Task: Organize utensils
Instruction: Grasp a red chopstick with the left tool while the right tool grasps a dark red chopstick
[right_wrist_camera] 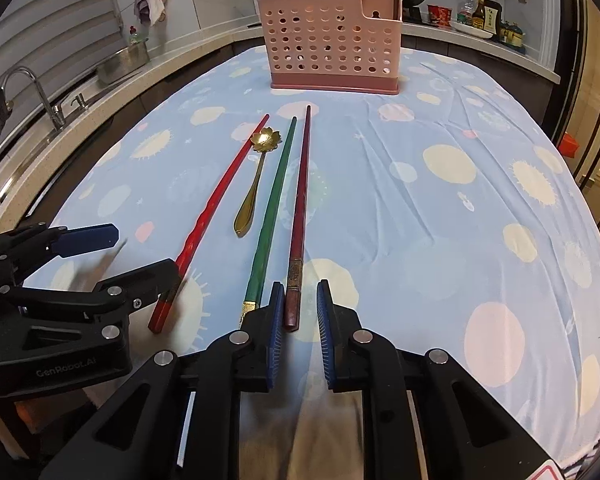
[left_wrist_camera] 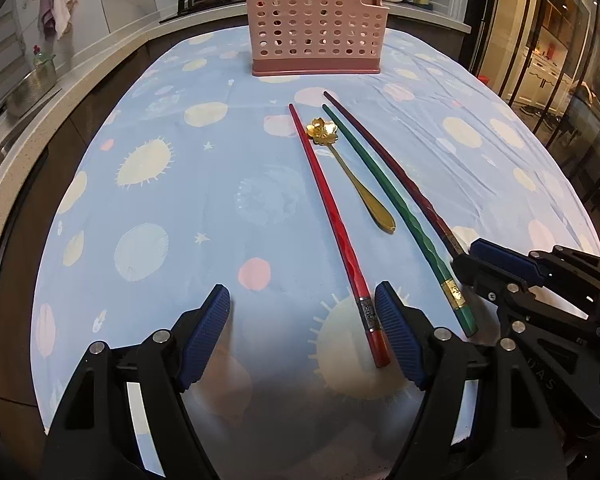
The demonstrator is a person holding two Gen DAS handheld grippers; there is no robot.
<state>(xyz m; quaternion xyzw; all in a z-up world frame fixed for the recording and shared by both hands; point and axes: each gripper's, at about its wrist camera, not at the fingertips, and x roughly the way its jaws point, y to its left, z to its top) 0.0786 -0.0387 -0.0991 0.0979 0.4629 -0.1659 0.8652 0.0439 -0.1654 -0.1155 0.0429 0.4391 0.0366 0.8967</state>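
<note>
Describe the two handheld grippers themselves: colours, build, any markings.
Both the left gripper and the right gripper are black plastic linkage frames with round silver pivot pins. Each finger carries a dark blue ribbed pad. The left gripper's body bears faint "GenRobot.AI" lettering. No cables, hands or sleeves show.

A table point(left_wrist_camera: 148, 216) under a pale blue cloth point(right_wrist_camera: 440, 240) with cream and pink spots carries a pink perforated holder point(left_wrist_camera: 318, 36) at its far end. Nearer lie a red chopstick point(left_wrist_camera: 332, 224), gold spoon point(left_wrist_camera: 352, 176), green chopstick point(left_wrist_camera: 396, 216) and dark maroon chopstick point(right_wrist_camera: 300, 208), side by side.
</note>
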